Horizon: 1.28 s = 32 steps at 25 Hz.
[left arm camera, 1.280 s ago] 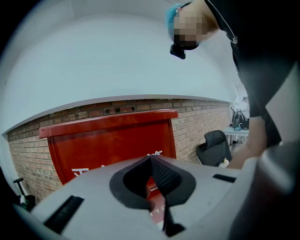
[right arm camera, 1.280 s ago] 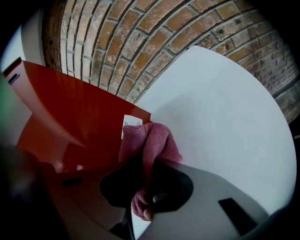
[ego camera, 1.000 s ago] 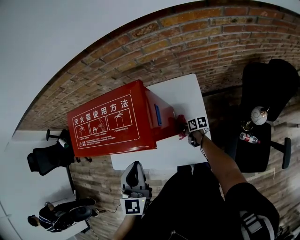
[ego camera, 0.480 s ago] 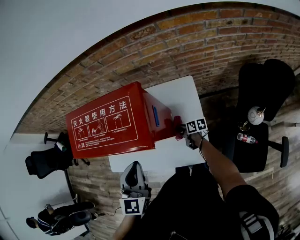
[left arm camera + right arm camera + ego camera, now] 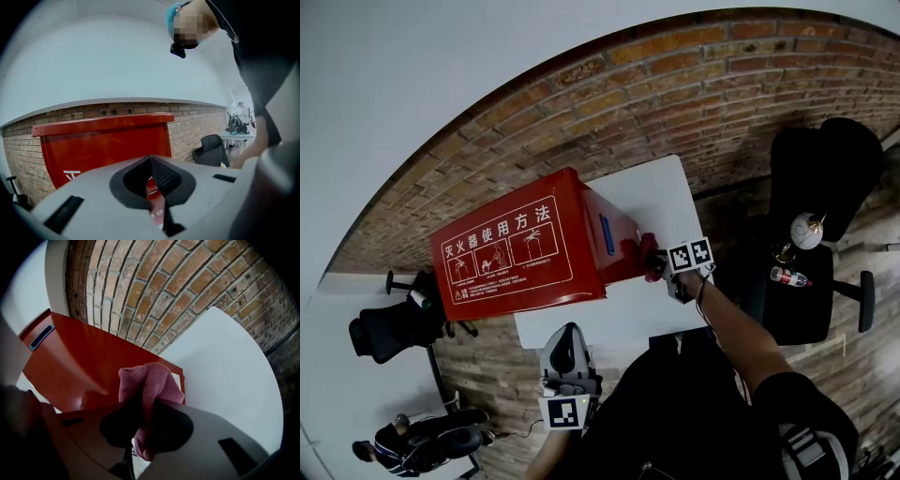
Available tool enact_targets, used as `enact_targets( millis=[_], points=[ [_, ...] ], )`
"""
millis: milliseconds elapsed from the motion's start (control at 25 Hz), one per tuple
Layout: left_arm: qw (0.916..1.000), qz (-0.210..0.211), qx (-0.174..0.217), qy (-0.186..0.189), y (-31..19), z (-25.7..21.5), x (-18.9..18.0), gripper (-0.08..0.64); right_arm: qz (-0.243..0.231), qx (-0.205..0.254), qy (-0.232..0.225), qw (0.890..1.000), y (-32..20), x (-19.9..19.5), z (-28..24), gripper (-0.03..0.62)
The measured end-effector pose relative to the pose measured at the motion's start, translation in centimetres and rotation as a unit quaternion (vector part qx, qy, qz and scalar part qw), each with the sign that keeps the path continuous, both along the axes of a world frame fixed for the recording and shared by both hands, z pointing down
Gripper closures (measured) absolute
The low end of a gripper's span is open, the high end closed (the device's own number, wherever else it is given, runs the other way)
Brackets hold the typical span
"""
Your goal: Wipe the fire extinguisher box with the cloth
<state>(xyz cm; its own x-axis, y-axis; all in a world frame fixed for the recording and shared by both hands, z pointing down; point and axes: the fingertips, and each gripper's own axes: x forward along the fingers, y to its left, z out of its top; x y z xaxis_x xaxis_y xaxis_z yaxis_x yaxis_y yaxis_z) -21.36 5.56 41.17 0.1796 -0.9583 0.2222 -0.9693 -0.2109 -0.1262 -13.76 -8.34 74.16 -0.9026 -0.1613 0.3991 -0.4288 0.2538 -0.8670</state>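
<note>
Wiping stroke: my right gripper (image 5: 664, 269), clamped on the pink terry cloth (image 5: 650, 258), had barely shifted along the red metal fire extinguisher box's (image 5: 525, 253) end face, toward the white worktop's (image 5: 661, 192) near edge. My left gripper (image 5: 152, 176) hung closed and empty.

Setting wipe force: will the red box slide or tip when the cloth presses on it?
Likely stays put: the fire extinguisher box looks large, broad and flat-sided, so tipping seems unlikely. The cloth, bunched in the right gripper, looks soft and should give first.
</note>
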Motion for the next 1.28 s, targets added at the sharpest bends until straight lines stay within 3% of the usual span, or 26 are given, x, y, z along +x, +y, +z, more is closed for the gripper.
enact_targets(
  millis=[1280],
  points=[
    [0.9999,0.007,0.005,0.008,1.1,-0.4,1.2,0.511,0.003,0.065,-0.061,0.996,0.1,0.2,-10.0,0.531]
  ],
)
